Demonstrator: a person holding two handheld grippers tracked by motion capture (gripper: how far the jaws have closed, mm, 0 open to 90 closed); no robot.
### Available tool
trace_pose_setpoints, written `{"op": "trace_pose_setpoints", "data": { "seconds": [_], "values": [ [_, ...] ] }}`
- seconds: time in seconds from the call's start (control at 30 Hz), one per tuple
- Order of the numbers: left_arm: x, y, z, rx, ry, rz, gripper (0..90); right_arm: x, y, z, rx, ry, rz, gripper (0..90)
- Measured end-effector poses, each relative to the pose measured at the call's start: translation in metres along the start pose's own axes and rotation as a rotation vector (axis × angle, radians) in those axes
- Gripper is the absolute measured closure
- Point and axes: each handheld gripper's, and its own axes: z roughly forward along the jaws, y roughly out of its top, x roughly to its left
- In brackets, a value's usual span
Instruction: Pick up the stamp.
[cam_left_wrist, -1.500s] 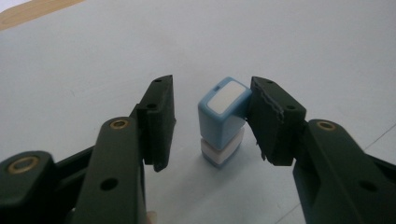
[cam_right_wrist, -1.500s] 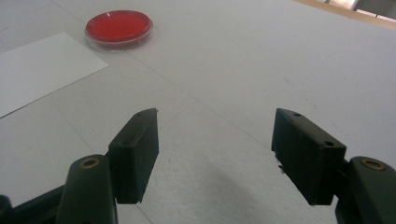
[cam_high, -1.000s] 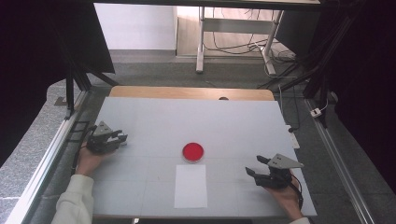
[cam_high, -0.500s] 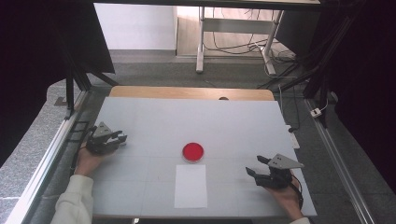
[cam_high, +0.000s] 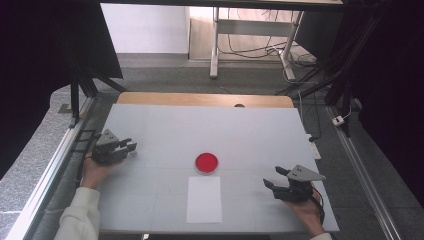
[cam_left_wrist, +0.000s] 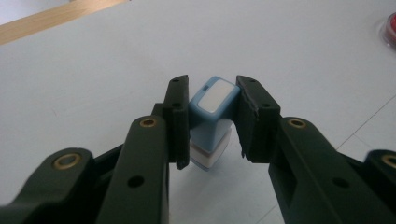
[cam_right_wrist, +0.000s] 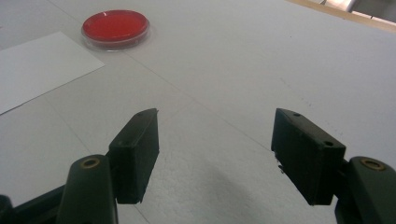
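Observation:
A small blue stamp (cam_left_wrist: 212, 119) with a white label on top and a pale base stands on the white table. My left gripper (cam_left_wrist: 213, 86) is shut on it, one pad against each side of its body. In the high view the left gripper (cam_high: 131, 146) rests at the table's left, pointing right. A round red ink pad (cam_high: 206, 162) lies at the table's middle, with a white sheet of paper (cam_high: 204, 199) just in front of it. My right gripper (cam_high: 274, 177) sits low at the right, open, nothing between its fingertips (cam_right_wrist: 140, 140); the ink pad (cam_right_wrist: 115, 25) and paper (cam_right_wrist: 37, 65) lie beyond it.
The white table top (cam_high: 200, 125) has a wooden strip (cam_high: 200, 99) along its far edge and a metal rail (cam_high: 55, 165) along its left side. Table legs and cables (cam_high: 240, 45) stand on the floor behind.

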Motion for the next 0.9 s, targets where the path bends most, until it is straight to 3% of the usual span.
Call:
{"op": "trace_pose_setpoints", "data": {
  "seconds": [0.47,0.9],
  "values": [
    [-0.017,0.013,-0.015,-0.069,-0.041,-0.020,67.1,0.001,0.001,-0.001,-0.014,-0.007,-0.005,31.7],
    [-0.035,0.029,-0.023,-0.113,-0.107,-0.002,67.0,0.001,0.001,-0.002,-0.026,-0.004,-0.005,31.8]
  ]
}}
